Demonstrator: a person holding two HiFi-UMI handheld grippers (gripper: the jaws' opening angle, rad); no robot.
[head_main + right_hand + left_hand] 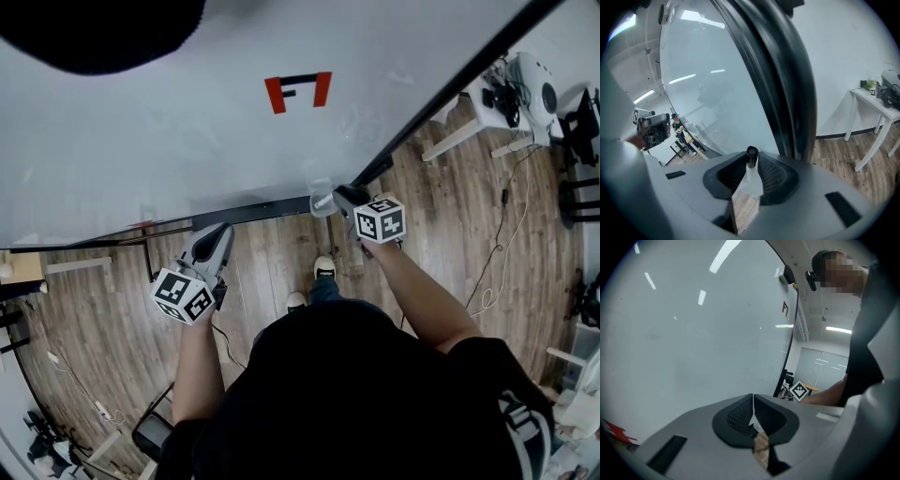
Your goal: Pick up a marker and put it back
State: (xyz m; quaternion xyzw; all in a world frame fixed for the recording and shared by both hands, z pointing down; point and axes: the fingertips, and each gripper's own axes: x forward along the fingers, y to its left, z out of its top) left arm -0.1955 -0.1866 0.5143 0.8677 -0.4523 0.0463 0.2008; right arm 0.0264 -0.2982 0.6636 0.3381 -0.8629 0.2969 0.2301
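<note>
A large whiteboard (187,141) fills the upper part of the head view; its surface is smooth and glossy, with a thick black frame (450,89) along the edge and a small red and black mark (298,91) on it. Under it is a floor (281,253) of brown wooden planks, where thin cables (502,253) lie. A white table (473,117) with some equipment stands well apart at the right. The right gripper (345,199) is at the lower edge of the board, and its fingers hold the marker (322,202), which looks pale there and touches the board edge. The right gripper view shows more: the marker (751,157) has a round black end and a white body, pressed between the two ribbed dark pads (771,173), with the black frame just behind it. The left gripper (216,232) hangs lower, near the floor side. In the left gripper view its fingers (740,414) are pressed together with nothing between them, and the board there reflects long ceiling lights, which the head view does not show.
</note>
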